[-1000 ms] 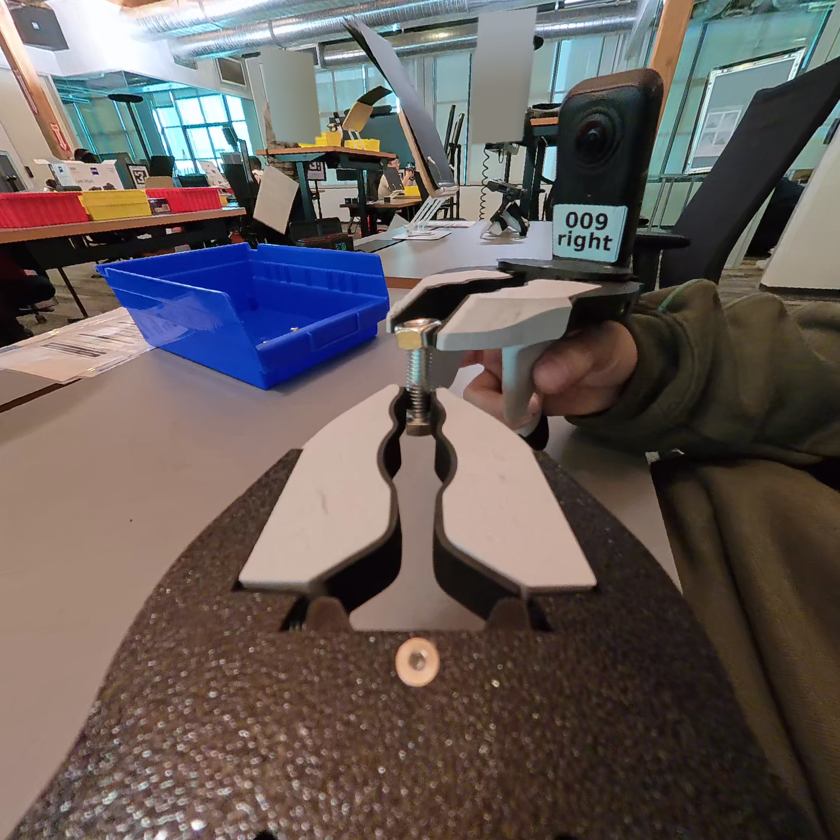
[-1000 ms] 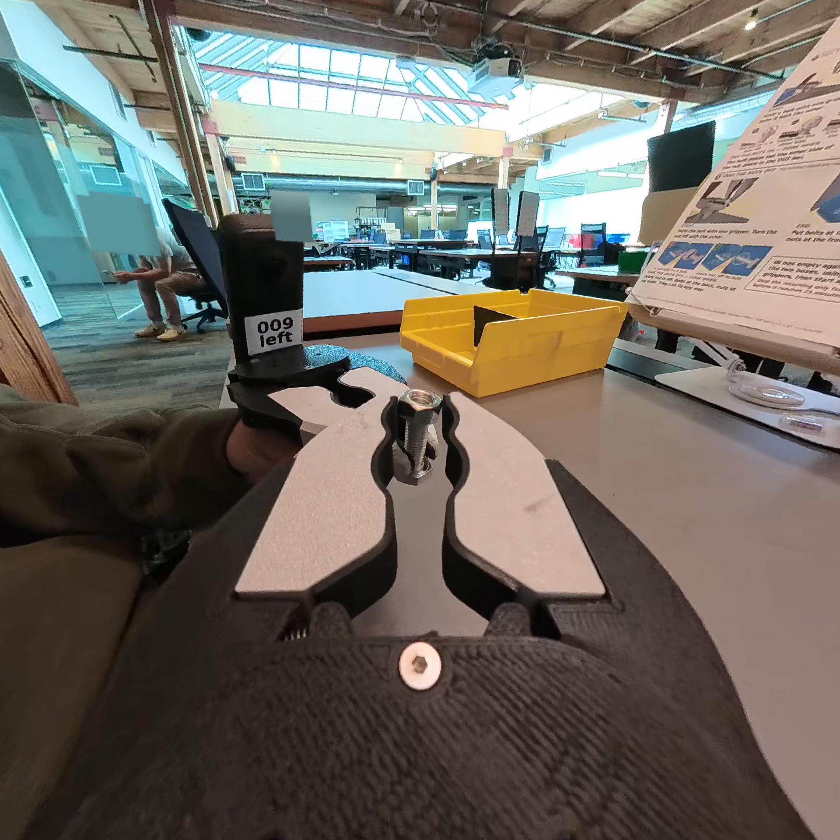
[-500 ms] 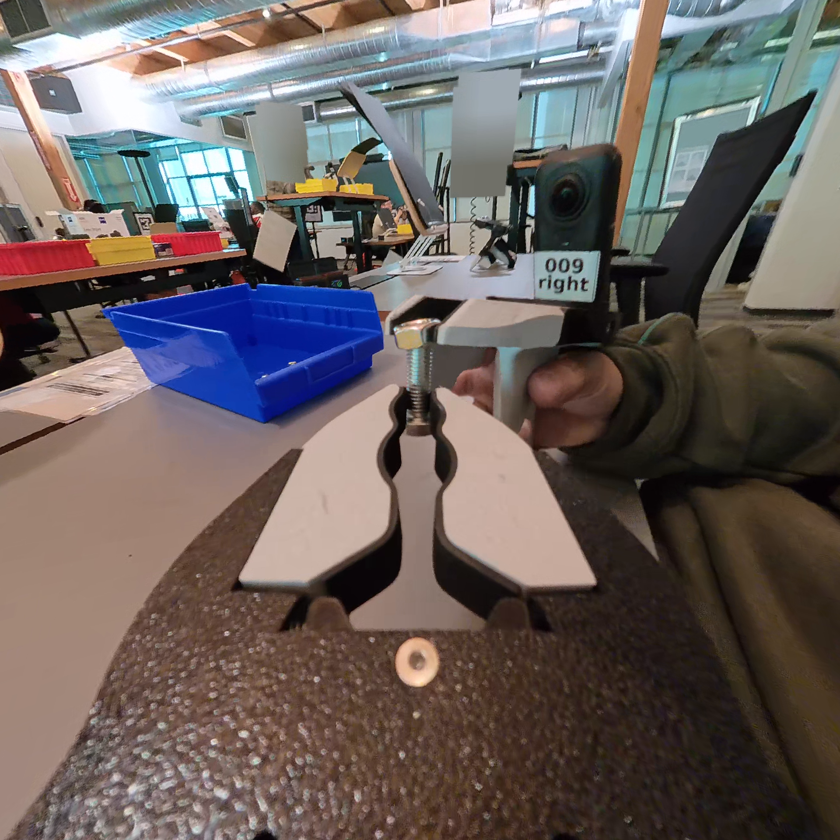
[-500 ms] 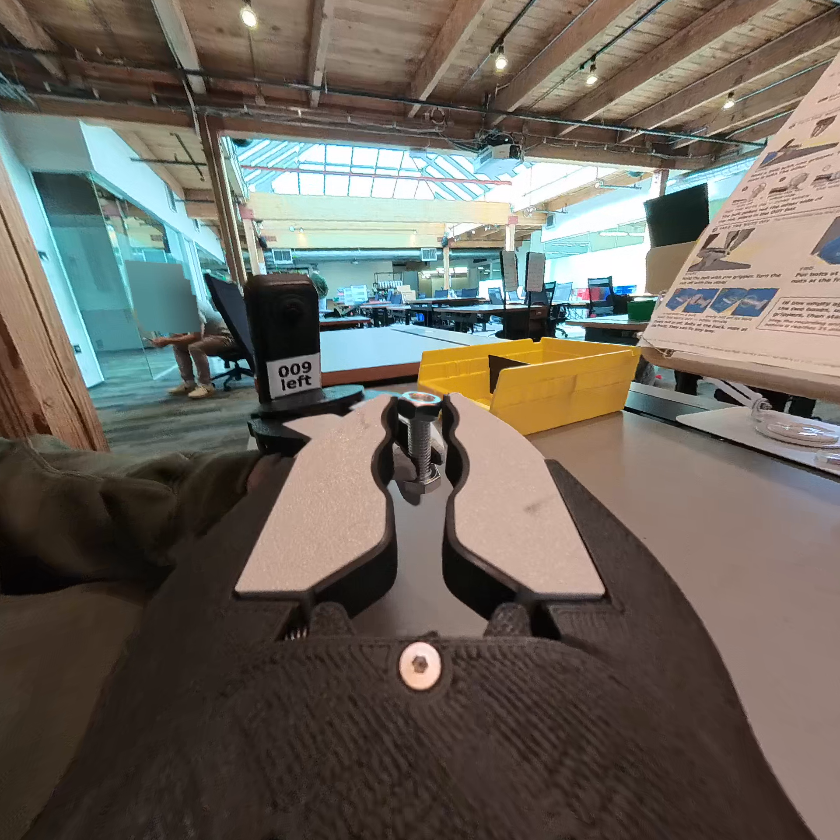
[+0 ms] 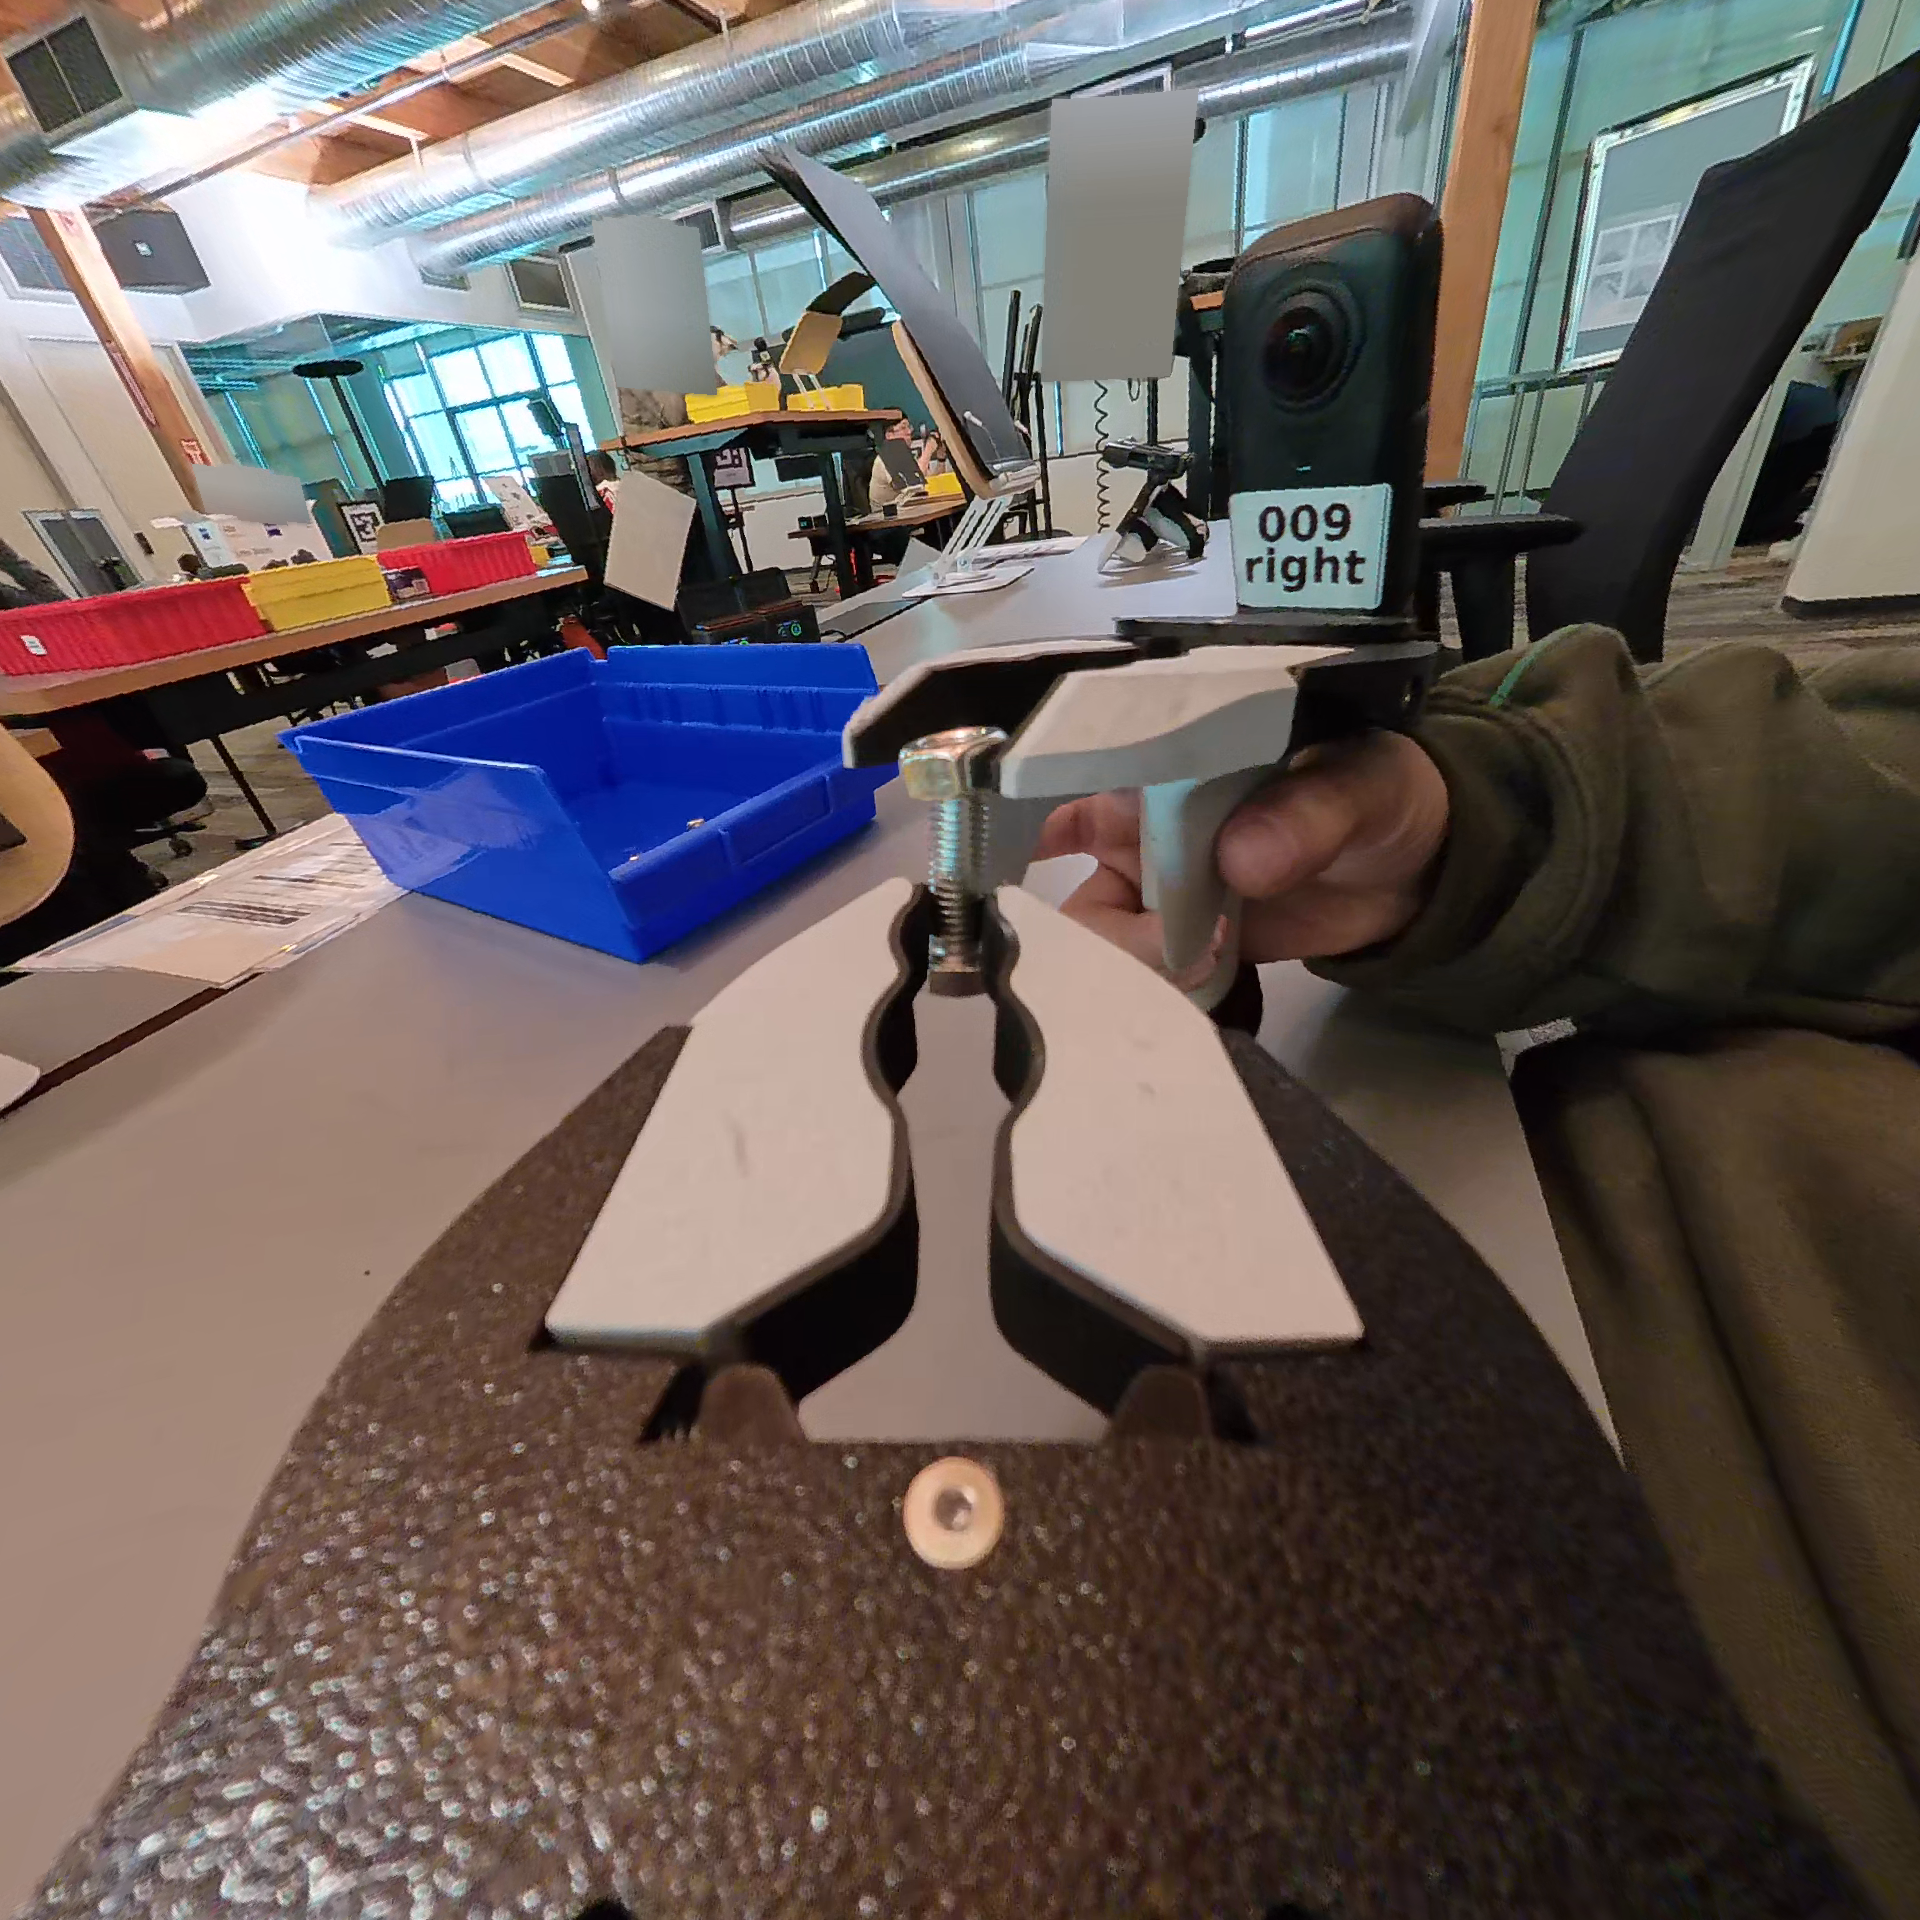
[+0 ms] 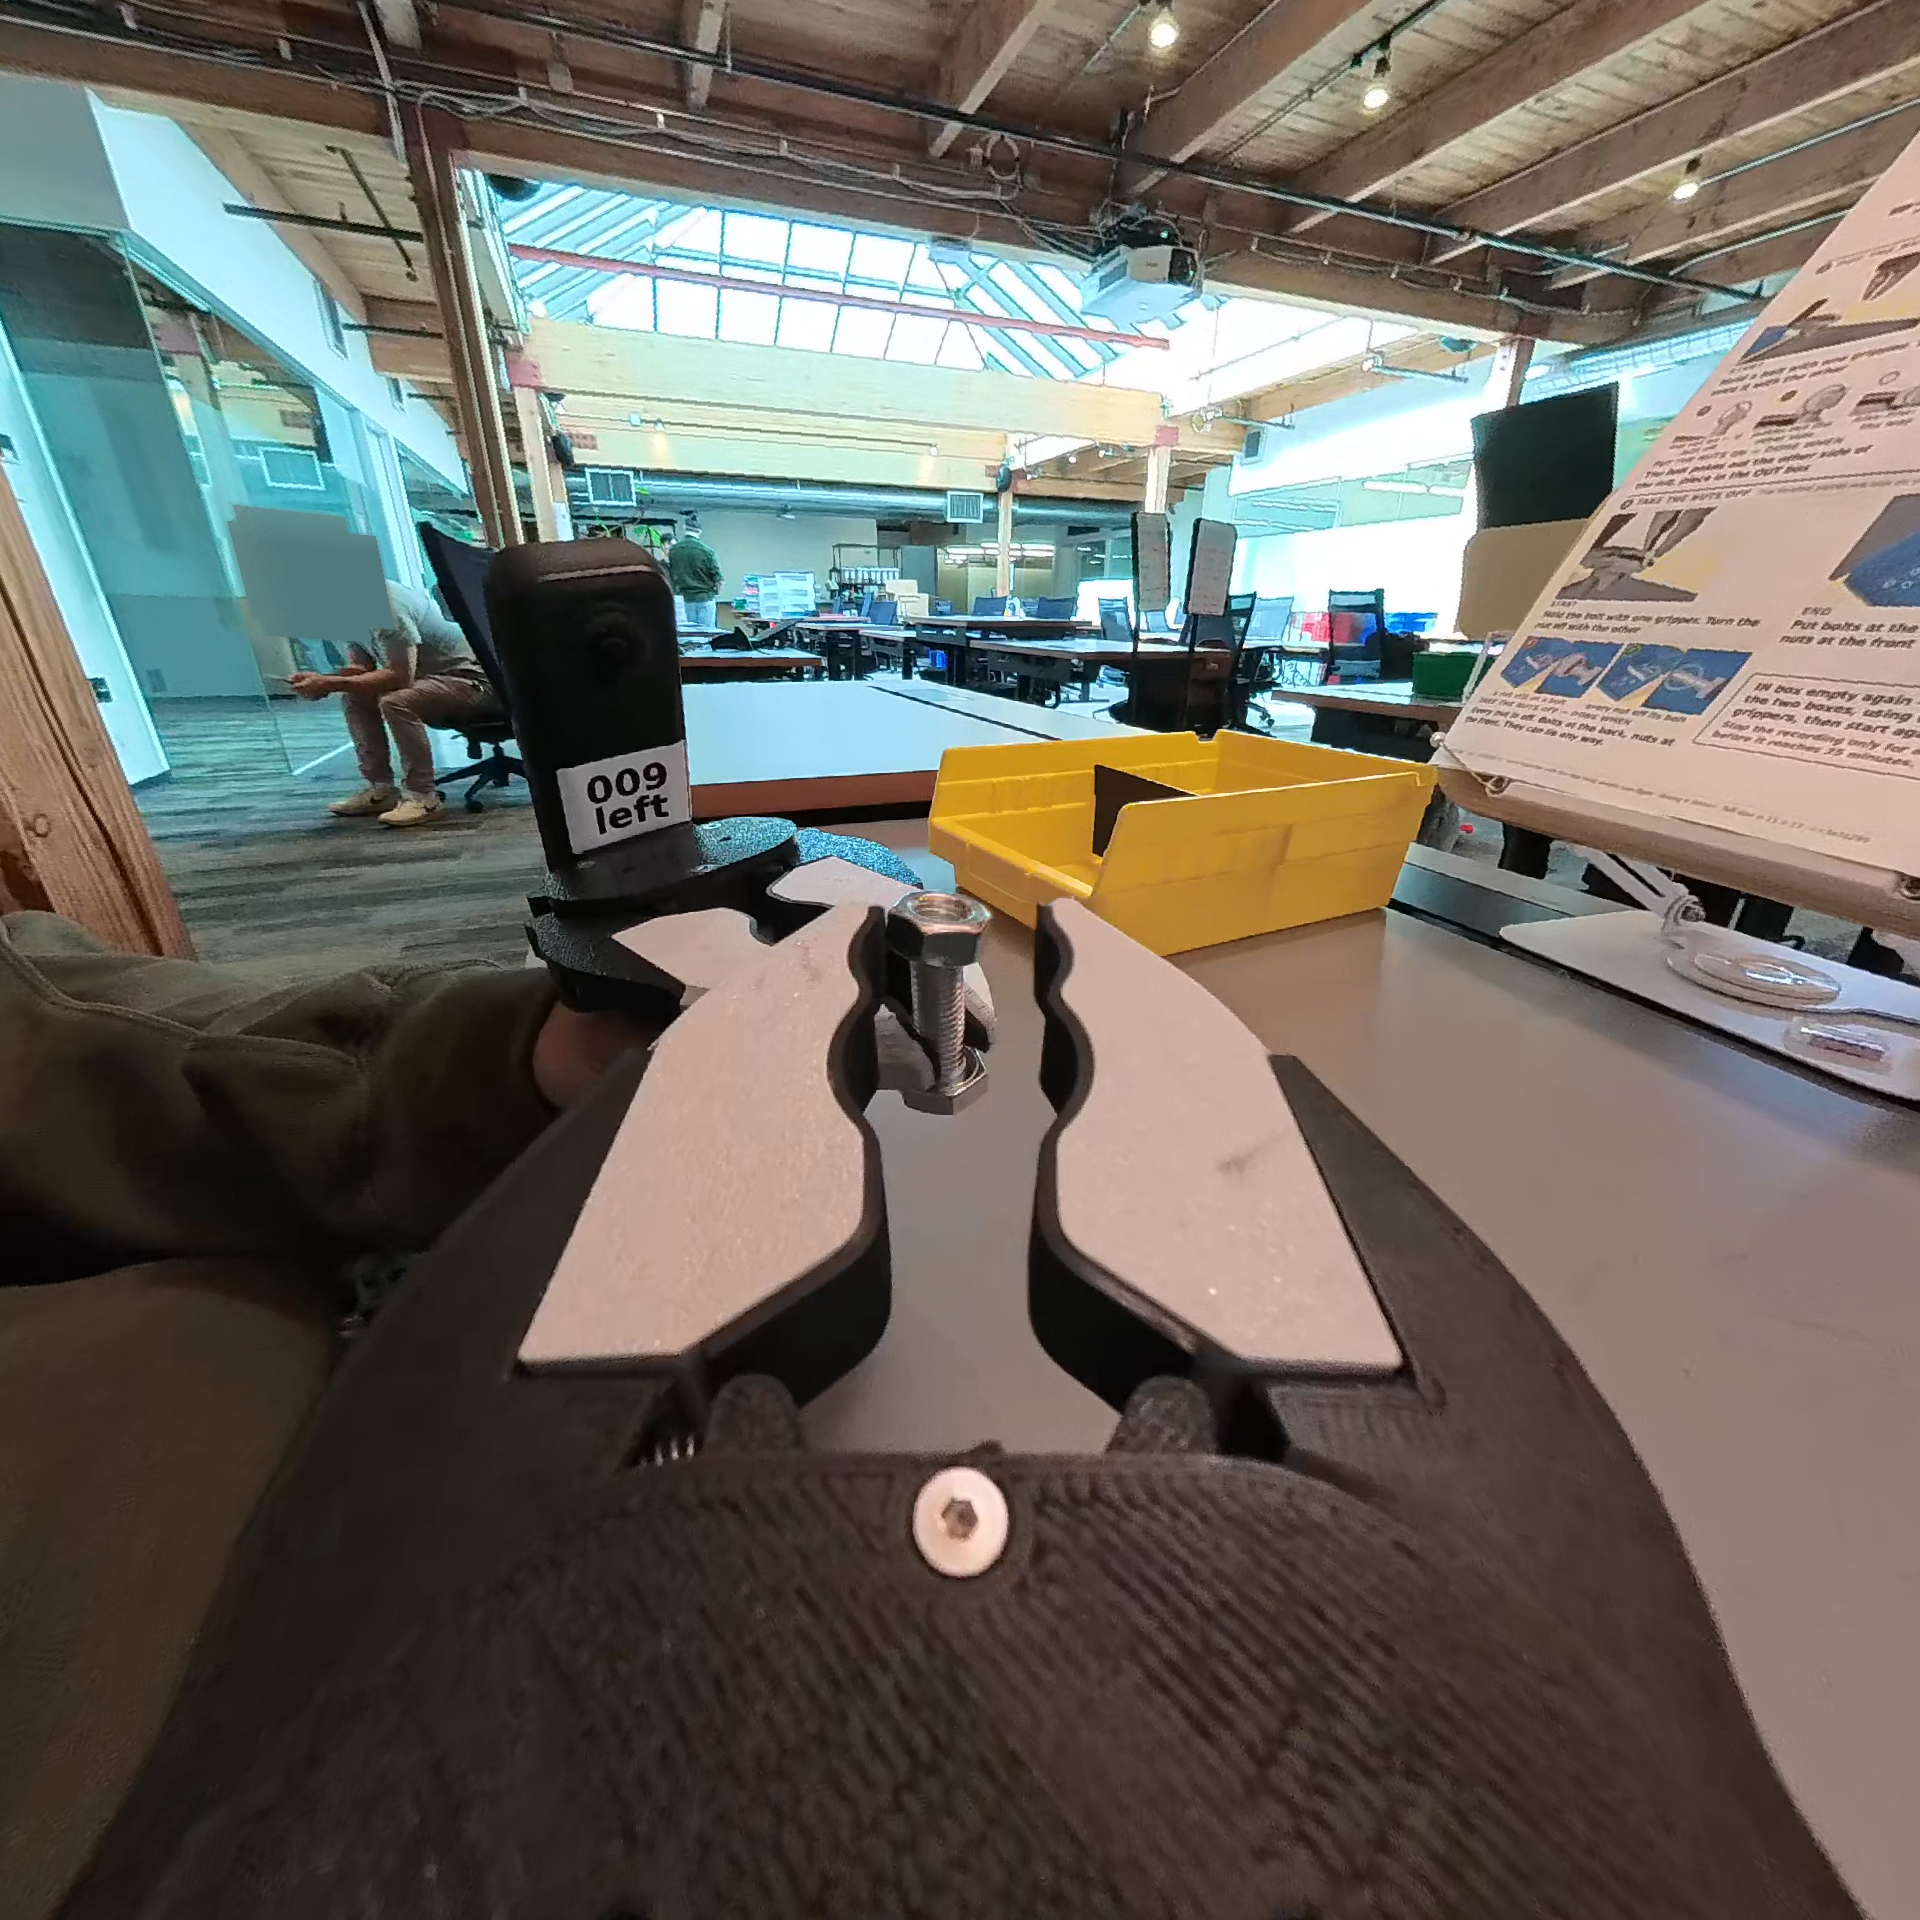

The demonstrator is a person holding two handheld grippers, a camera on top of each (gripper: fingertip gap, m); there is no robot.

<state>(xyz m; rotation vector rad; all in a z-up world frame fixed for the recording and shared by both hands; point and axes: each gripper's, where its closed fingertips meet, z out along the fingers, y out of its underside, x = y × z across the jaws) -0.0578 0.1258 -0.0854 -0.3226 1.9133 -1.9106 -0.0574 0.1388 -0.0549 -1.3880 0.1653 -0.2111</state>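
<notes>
A silver bolt stands upright with a hex nut at its top. My left gripper is shut on the bolt's lower end. The bolt's hex head shows below its fingers in the right wrist view. My right gripper is open, its fingers on either side of the nut. The nut sits close to the left finger, with a gap to the right one. The right gripper also shows in the left wrist view, held by a hand in an olive sleeve.
A blue bin stands on the grey table to the left, with papers beside it. A yellow bin stands ahead of the right gripper. An instruction sheet on a stand is at the right. A black chair is behind. Both grippers' tips are close together, under 4 cm apart.
My right gripper was shut on the nut and has now opened, its fingers standing apart around it. My left gripper stays shut on the bolt. Both views have tilted a little.
</notes>
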